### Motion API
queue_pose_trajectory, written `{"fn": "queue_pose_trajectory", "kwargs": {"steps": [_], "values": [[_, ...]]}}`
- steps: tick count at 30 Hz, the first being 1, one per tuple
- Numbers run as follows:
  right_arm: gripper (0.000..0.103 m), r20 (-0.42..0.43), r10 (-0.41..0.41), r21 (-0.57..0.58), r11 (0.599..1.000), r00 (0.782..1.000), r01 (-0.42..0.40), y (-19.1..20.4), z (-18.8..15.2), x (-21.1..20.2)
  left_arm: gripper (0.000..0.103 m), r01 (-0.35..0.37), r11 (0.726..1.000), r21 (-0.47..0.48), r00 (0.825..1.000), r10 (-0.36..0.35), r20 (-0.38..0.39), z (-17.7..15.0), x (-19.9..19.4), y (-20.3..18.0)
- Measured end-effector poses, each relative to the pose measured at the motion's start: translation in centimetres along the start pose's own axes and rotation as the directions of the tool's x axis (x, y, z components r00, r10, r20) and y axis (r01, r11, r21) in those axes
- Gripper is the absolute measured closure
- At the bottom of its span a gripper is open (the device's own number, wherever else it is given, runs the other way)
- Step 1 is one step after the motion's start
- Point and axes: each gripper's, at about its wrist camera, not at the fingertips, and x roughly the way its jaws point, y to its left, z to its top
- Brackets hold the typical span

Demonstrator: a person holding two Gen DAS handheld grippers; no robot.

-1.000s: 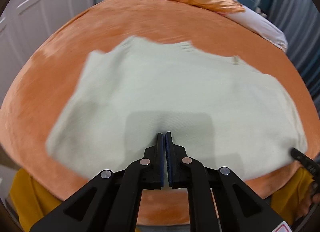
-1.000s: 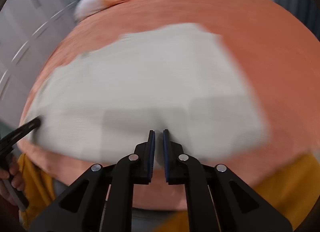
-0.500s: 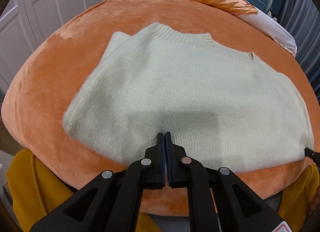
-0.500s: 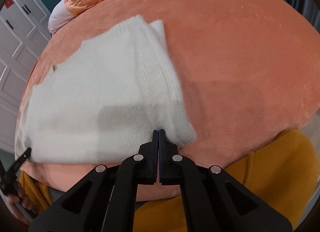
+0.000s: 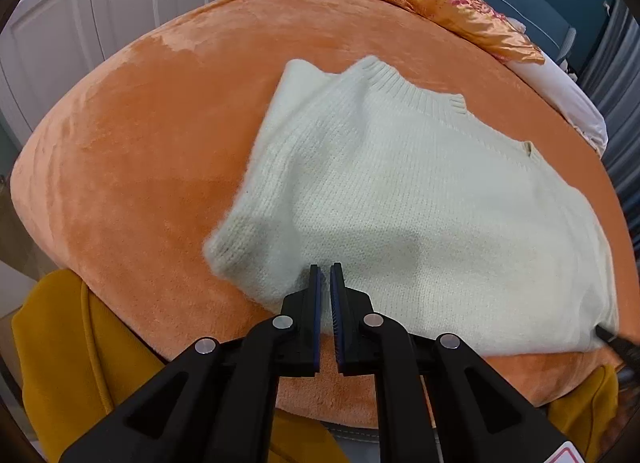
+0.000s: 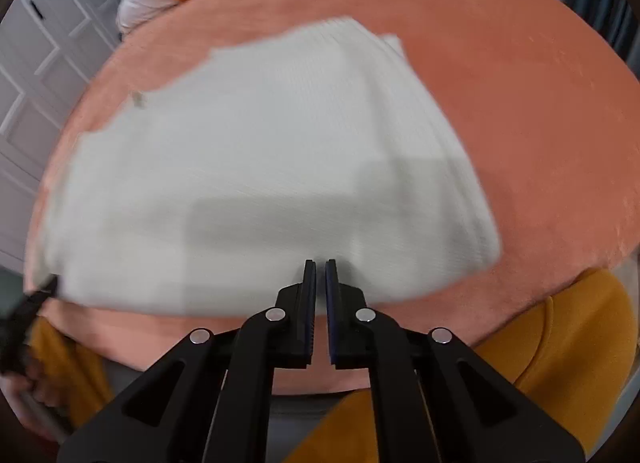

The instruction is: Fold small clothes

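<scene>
A pale cream knitted sweater [image 5: 400, 199] lies flat on the orange plush bed cover [image 5: 132, 167], its ribbed collar toward the far side. In the left wrist view my left gripper [image 5: 325, 275] hovers at the sweater's near hem by its left corner, jaws a narrow slit apart with nothing between them. In the right wrist view the sweater [image 6: 260, 167] is blurred by motion. My right gripper [image 6: 320, 267] stands at the near hem toward the right corner, jaws a narrow slit apart and empty. The right gripper's tip [image 5: 616, 343] shows at the sweater's right corner in the left wrist view.
Pillows with an orange floral cover [image 5: 452, 11] lie at the bed's far end. White cupboard doors [image 5: 80, 15] stand to the left. Mustard-yellow clothing [image 5: 72, 351] of the person fills the near side below the bed edge. The left gripper's tip [image 6: 28, 303] shows at far left.
Both grippers' jaws have parted from fully shut to a narrow slit. The left view has swung toward the sweater's left corner; the right view has swung back left over the sweater.
</scene>
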Motion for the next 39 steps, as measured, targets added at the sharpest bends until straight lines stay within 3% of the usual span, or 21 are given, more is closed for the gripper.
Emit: {"fn": "queue_pose_trajectory", "kwargs": {"steps": [4,8,11,13,18,21,26,32,36,39], "values": [[0.098,0.022,0.156,-0.071,0.985,0.987,-0.154,5.0,2.0,-2.1,0.094,-0.026,1.0,0.017,1.0,0.025,0.01,-0.3,0.1,-0.6],[0.098,-0.02,0.23,-0.146,0.962,0.973,-0.23,10.4,3.2,-0.8,0.094,0.011,1.0,-0.01,1.0,-0.011,0.015,-0.4,0.0,0.1],[0.098,-0.101,0.205,-0.212,0.952,0.974,-0.222,14.1,3.5,2.8,0.094,0.039,0.999,-0.035,0.999,-0.039,0.015,-0.4,0.0,0.4],[0.103,-0.146,0.147,-0.247,0.952,0.978,-0.18,15.5,3.3,6.1,0.094,0.044,0.998,-0.04,0.999,-0.044,0.015,-0.5,0.0,0.5],[0.098,-0.123,0.163,-0.224,0.956,0.979,-0.187,16.6,4.6,4.0,0.094,0.045,0.998,-0.04,0.999,-0.044,0.017,-0.5,0.0,0.3],[0.098,-0.078,0.122,-0.286,0.948,0.989,-0.14,18.1,4.9,2.9,0.094,0.043,0.998,-0.041,0.999,-0.042,0.017,-0.5,0.0,0.3],[0.102,-0.141,0.048,-0.292,0.952,0.989,-0.088,18.3,4.2,7.6,0.094,0.043,0.999,-0.033,0.999,-0.043,0.018,-0.5,0.0,0.4],[0.098,-0.114,0.051,-0.322,0.943,0.992,-0.085,20.3,4.6,5.6,0.094,0.073,0.996,-0.058,0.997,-0.072,0.015,-0.3,0.1,1.0],[0.099,-0.129,-0.003,-0.363,0.931,0.992,-0.045,20.8,3.9,7.9,0.094,0.098,0.992,-0.077,0.995,-0.097,0.014,-0.3,0.2,1.5],[0.1,-0.124,0.0,-0.342,0.939,0.992,-0.043,21.0,4.2,8.3,0.091,0.17,0.977,-0.127,0.985,-0.167,0.032,-0.3,-0.3,2.4]]}}
